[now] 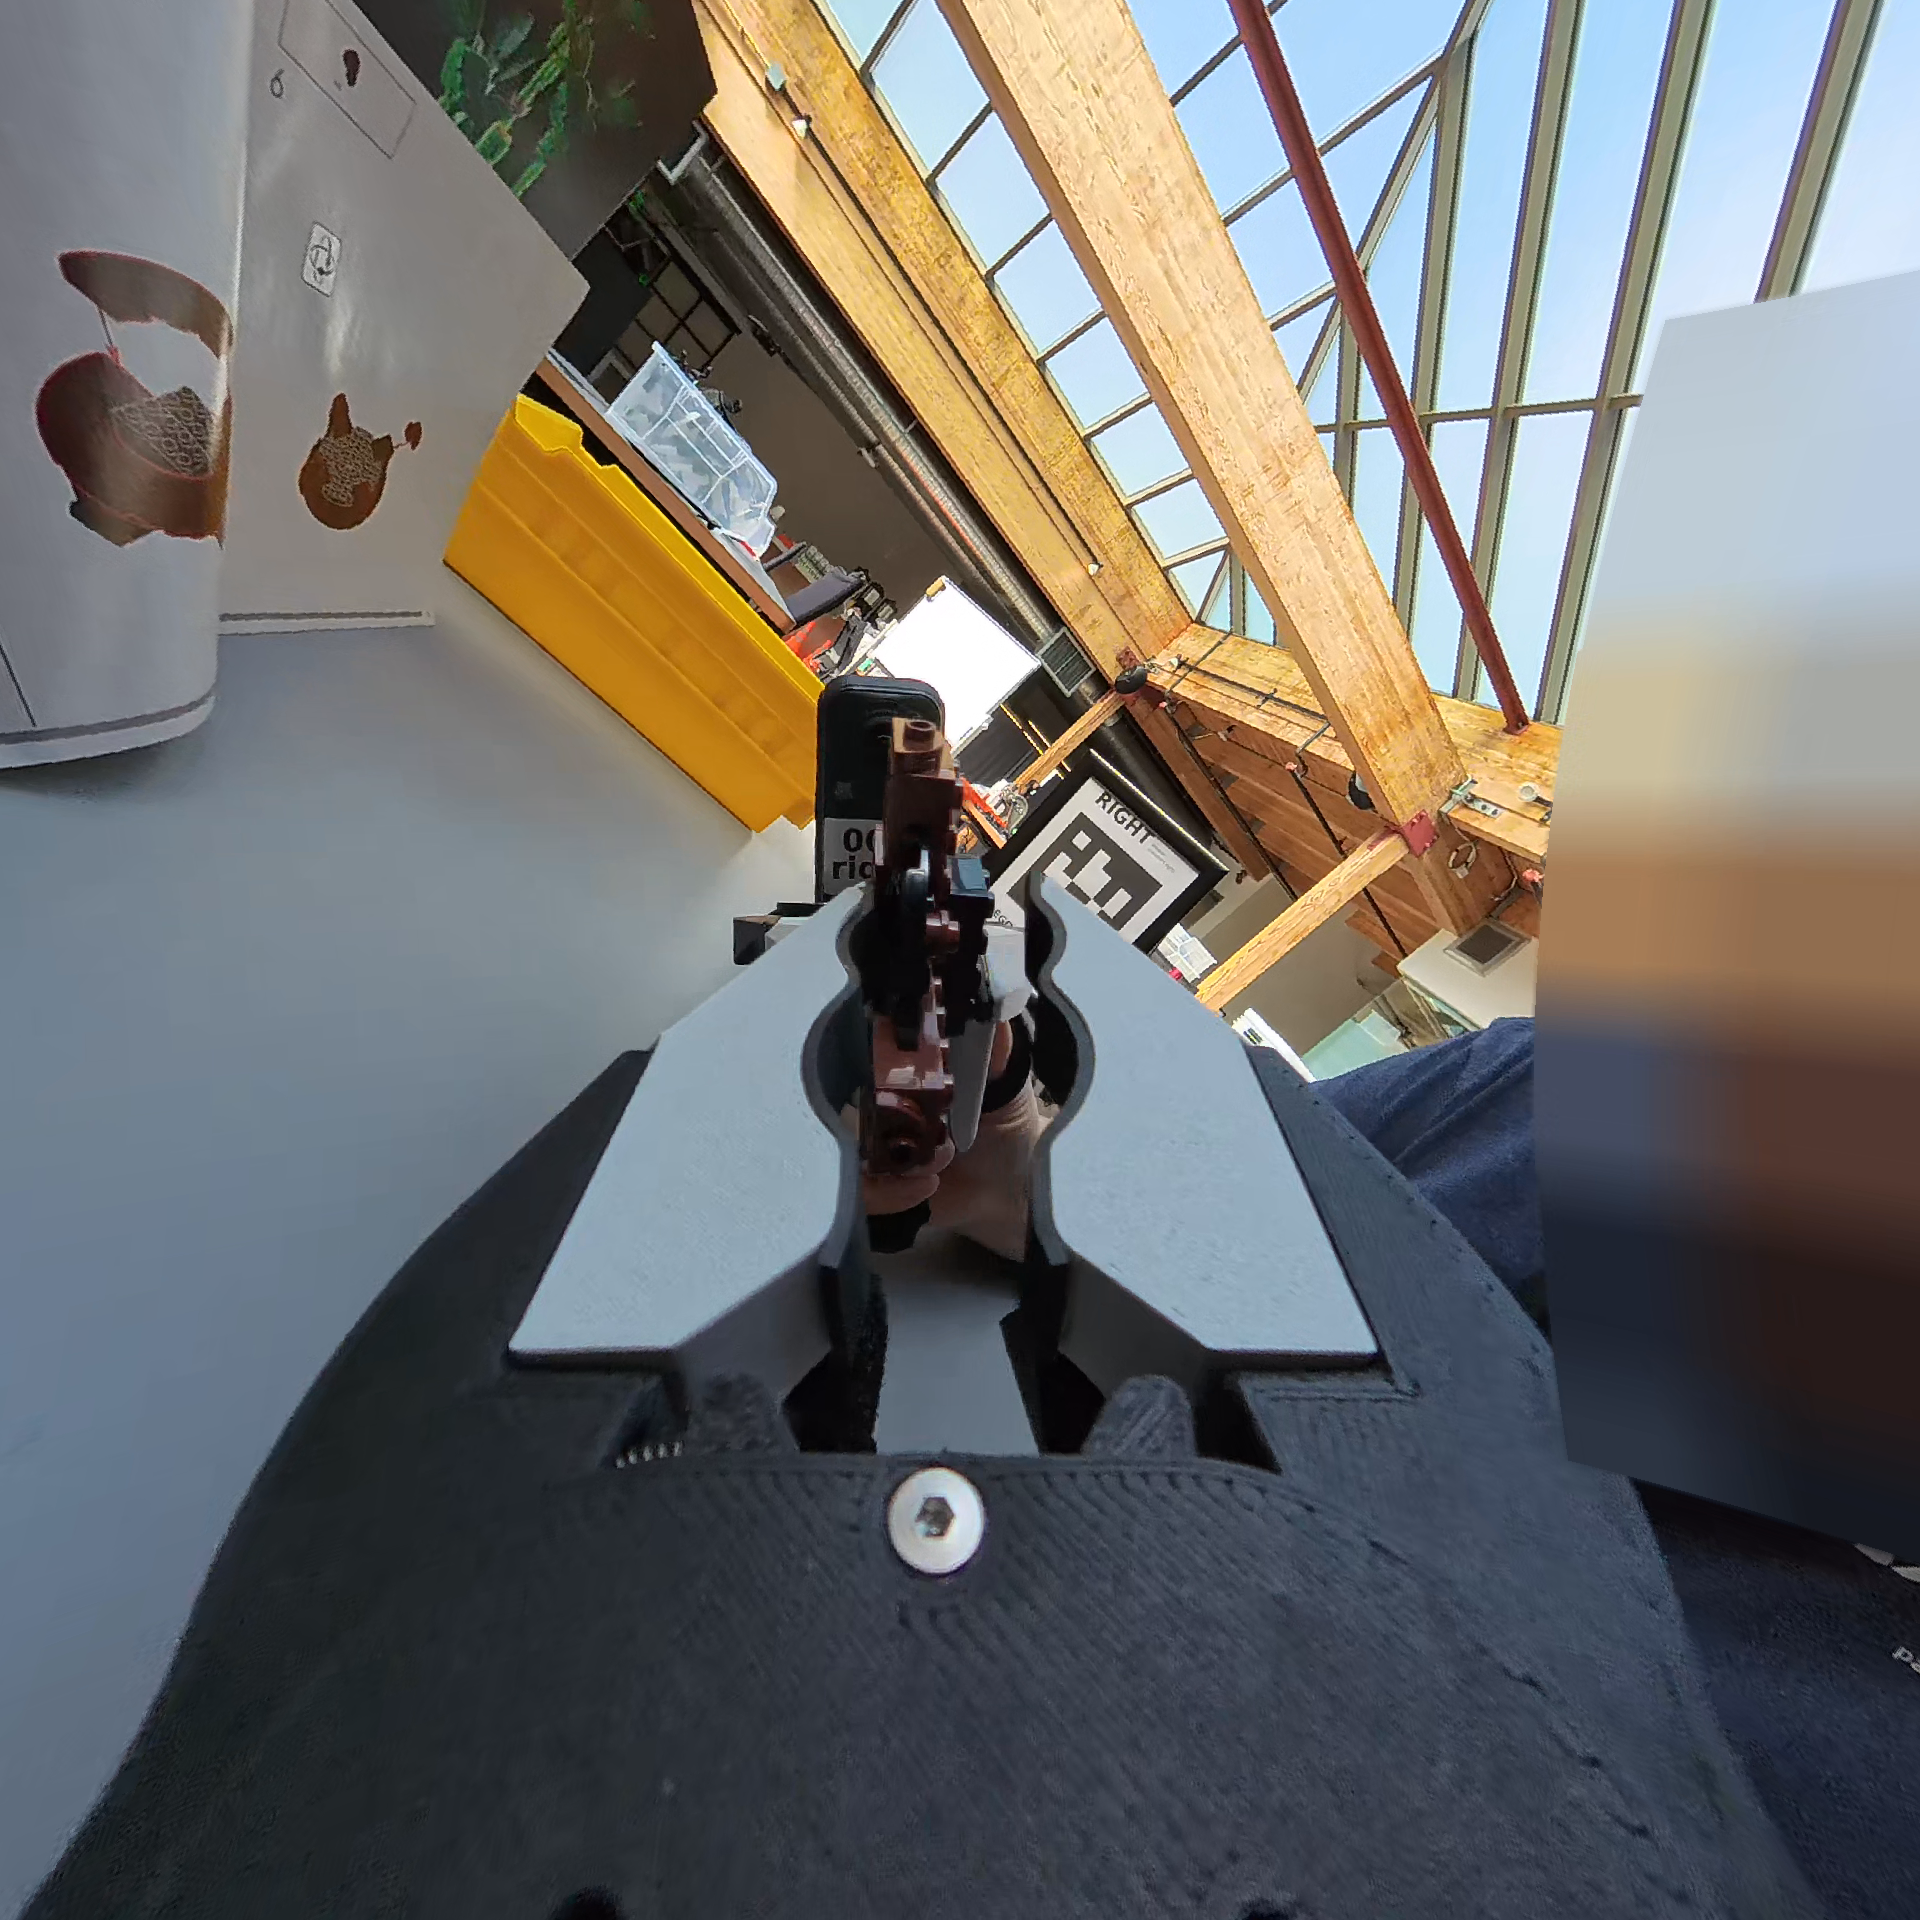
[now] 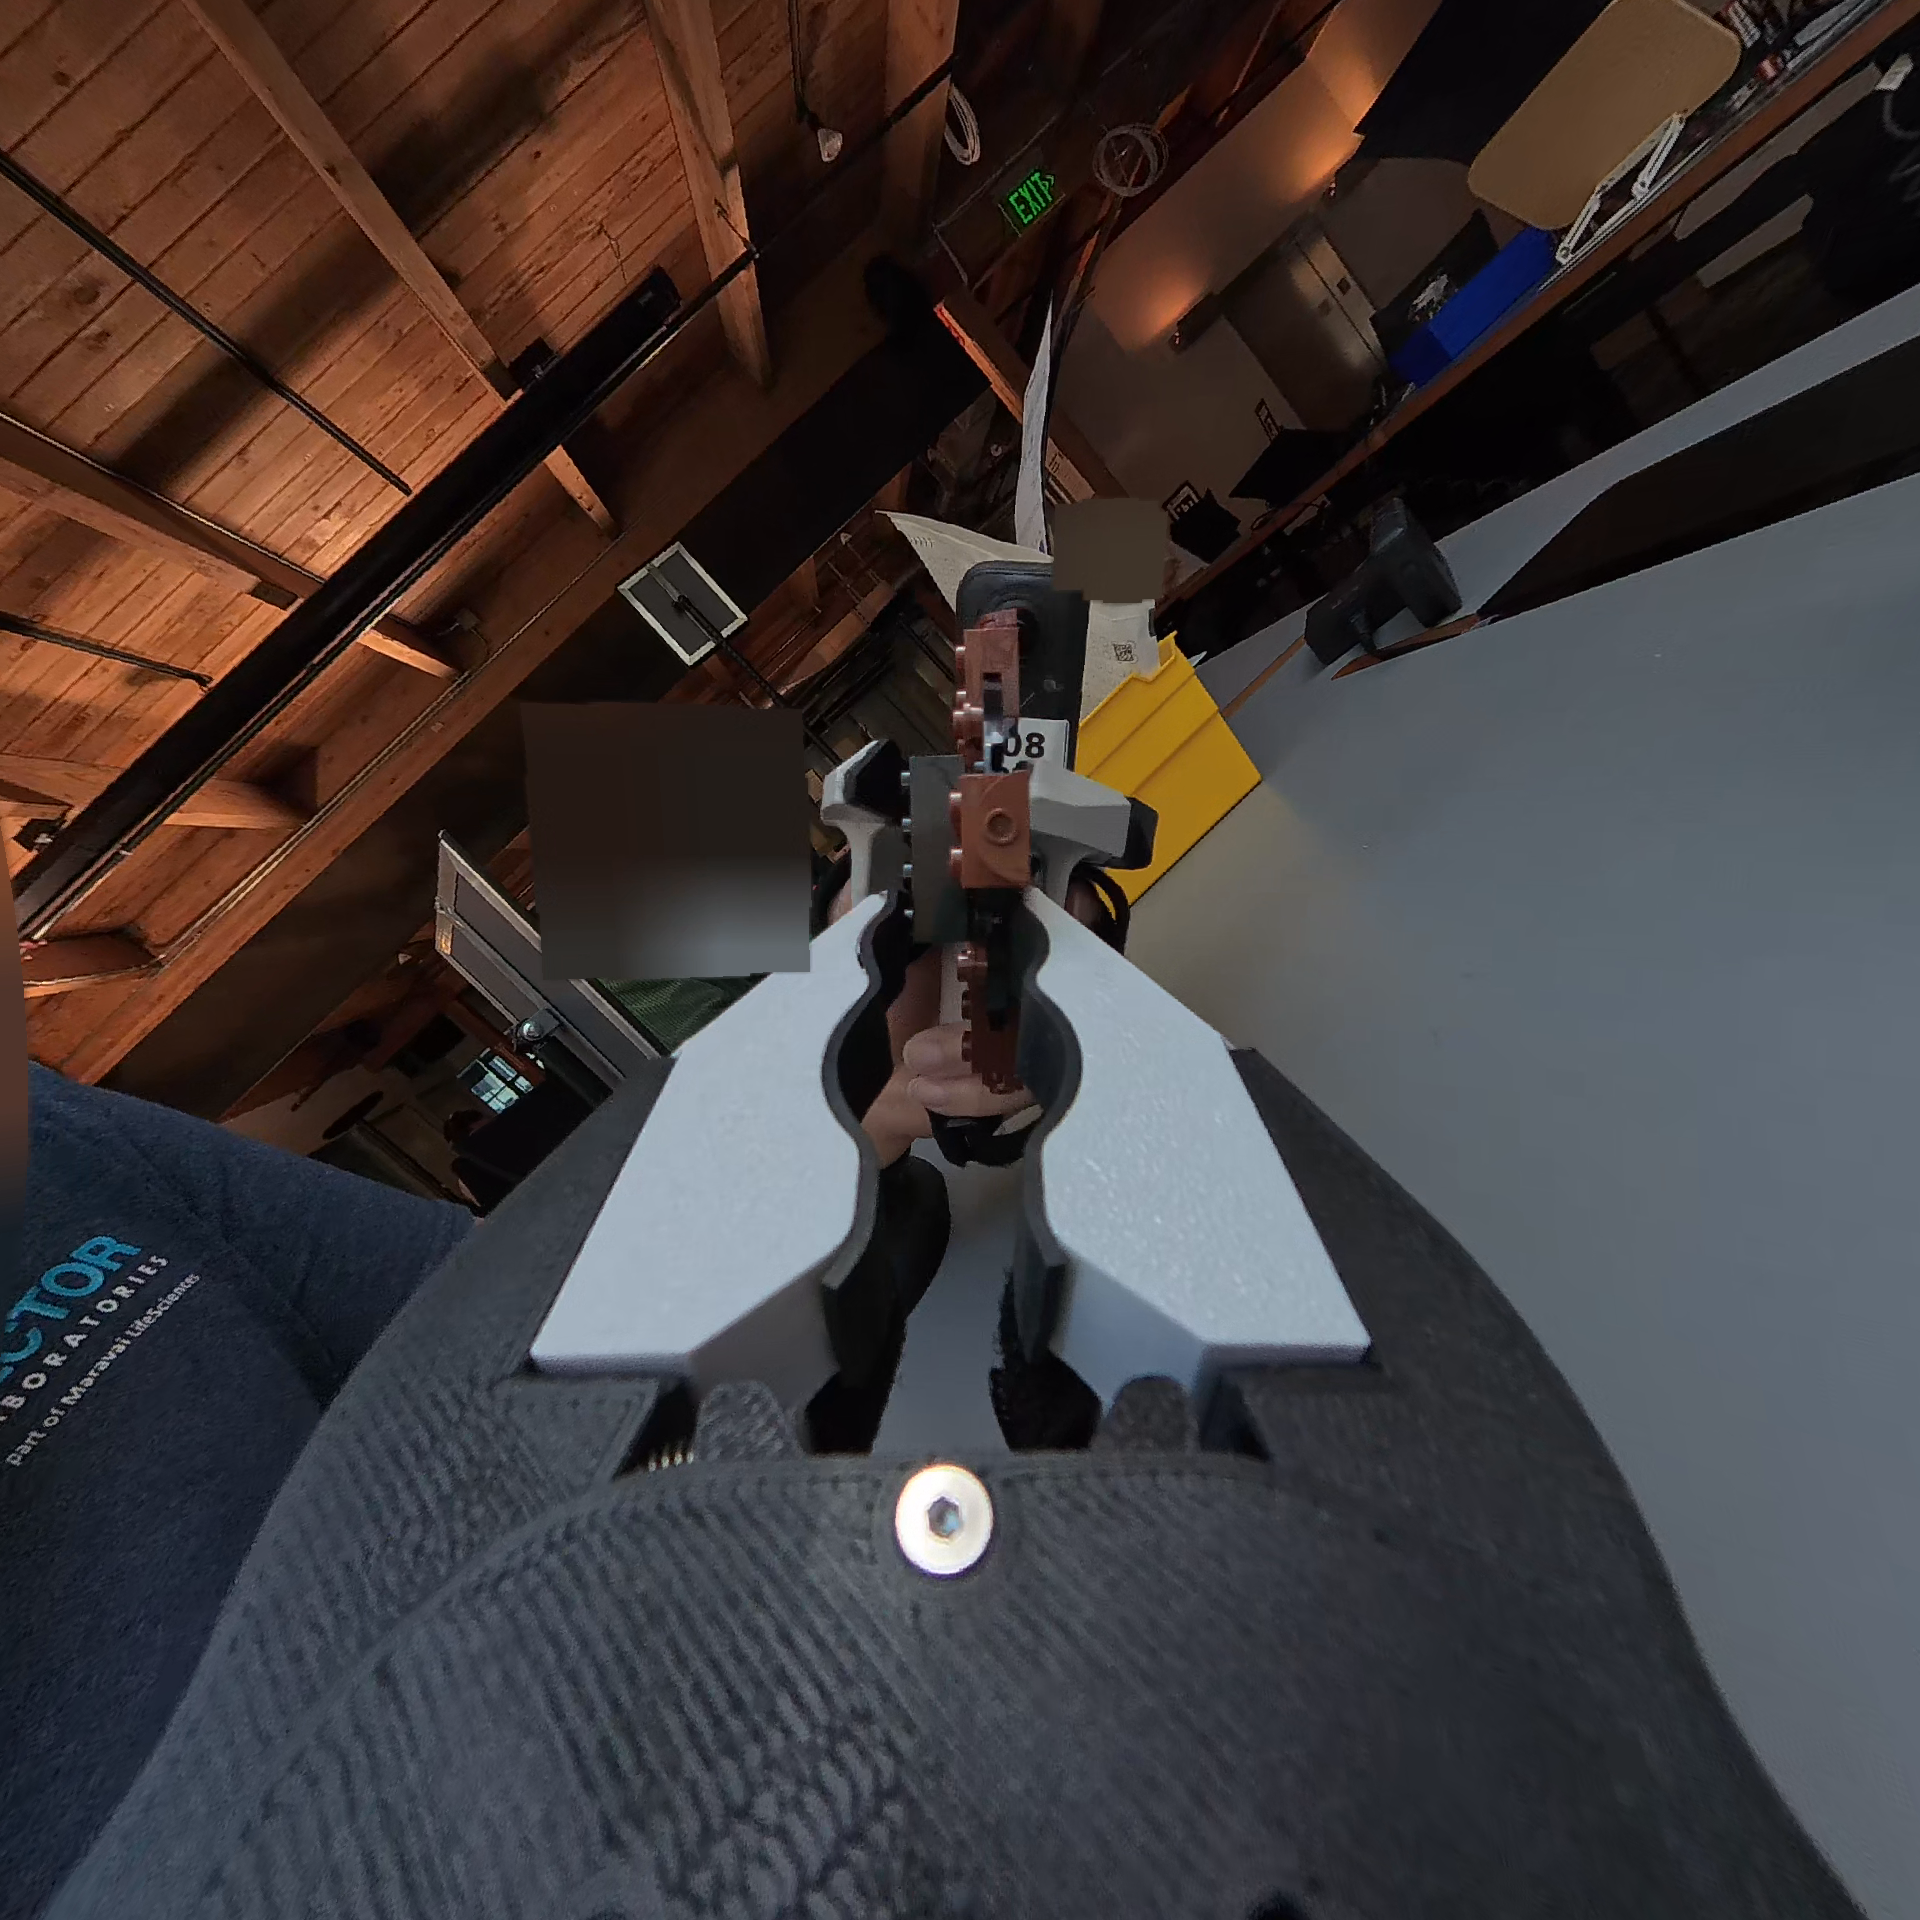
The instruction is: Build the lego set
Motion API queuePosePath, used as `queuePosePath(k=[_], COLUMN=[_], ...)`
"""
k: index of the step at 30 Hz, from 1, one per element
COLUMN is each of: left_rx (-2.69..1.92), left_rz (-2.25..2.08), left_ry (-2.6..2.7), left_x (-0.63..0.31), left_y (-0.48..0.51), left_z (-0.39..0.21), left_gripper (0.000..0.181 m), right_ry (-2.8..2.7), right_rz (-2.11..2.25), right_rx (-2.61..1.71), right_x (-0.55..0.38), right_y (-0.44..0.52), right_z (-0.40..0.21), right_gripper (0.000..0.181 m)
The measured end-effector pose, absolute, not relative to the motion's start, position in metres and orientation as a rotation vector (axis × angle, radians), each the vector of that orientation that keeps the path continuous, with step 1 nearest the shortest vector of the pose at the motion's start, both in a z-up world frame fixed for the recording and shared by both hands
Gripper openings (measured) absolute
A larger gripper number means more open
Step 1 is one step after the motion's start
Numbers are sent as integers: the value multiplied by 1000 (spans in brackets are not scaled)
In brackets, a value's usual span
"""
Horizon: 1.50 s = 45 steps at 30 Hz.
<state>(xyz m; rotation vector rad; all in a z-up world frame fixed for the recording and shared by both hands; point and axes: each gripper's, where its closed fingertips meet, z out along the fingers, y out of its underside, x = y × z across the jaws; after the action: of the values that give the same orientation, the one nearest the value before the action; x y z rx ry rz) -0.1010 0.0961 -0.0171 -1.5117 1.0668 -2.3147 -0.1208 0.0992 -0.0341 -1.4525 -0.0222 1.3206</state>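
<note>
My lego model [image 1: 914, 956] [image 2: 987, 852] — a thin, studded slab of reddish-brown and black bricks — stands edge-on, upright, lifted off the grey table.

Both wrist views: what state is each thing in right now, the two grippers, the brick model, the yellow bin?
Left gripper: shut on the brown Lego assembly.
Right gripper: shut on it too, from the opposite side.
Brown Lego assembly: part-built, held in the air between both grippers.
Yellow bin: on the grey table; contents hidden.

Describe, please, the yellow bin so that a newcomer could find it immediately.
Start at the grey table and follow it to its far edge. The yellow bin sits there, beside the open instruction booklet. Nothing else nearby is bright yellow and ribbed.
</note>
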Motion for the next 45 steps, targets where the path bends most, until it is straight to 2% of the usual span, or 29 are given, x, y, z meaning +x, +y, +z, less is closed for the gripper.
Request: queuePosePath(k=[2, 7, 10, 24, 27, 29, 34, 45], left_rx=[-1535, -1568, -1631, -1780, -1811, -1821, -1880, -1914], left_rz=[-2280, -2250, -2287, -2297, -2364, -2431, -2406, -2305], left_ry=[1088, 1090, 1021, 895, 812, 734, 708, 751], left_x=[-99, -100, -98, -91, -91, -92, -90, -88], left_y=[95, 96, 100, 103, 106, 108, 109, 109], left_z=[-21, -22, -24, -38, -38, -36, -44, -50], left_gripper=[18, 16, 16, 16, 16, 16, 16, 16], right_ry=[-27, -21, 18, 176, 234, 275, 269, 262], right_rz=[1318, 1357, 1419, 1538, 1658, 1768, 1665, 1581], right_rx=[-1458, -1443, -1425, -1484, -1430, -1366, -1465, -1539], right_x=[-122, -122, -121, -112, -112, -111, -111, -111], right_y=[99, 99, 99, 105, 105, 104, 107, 108], right_z=[-35, -33, -33, -45, -43, -37, -49, -57], right_gripper=[17, 17, 24, 17, 19, 31, 18, 20])
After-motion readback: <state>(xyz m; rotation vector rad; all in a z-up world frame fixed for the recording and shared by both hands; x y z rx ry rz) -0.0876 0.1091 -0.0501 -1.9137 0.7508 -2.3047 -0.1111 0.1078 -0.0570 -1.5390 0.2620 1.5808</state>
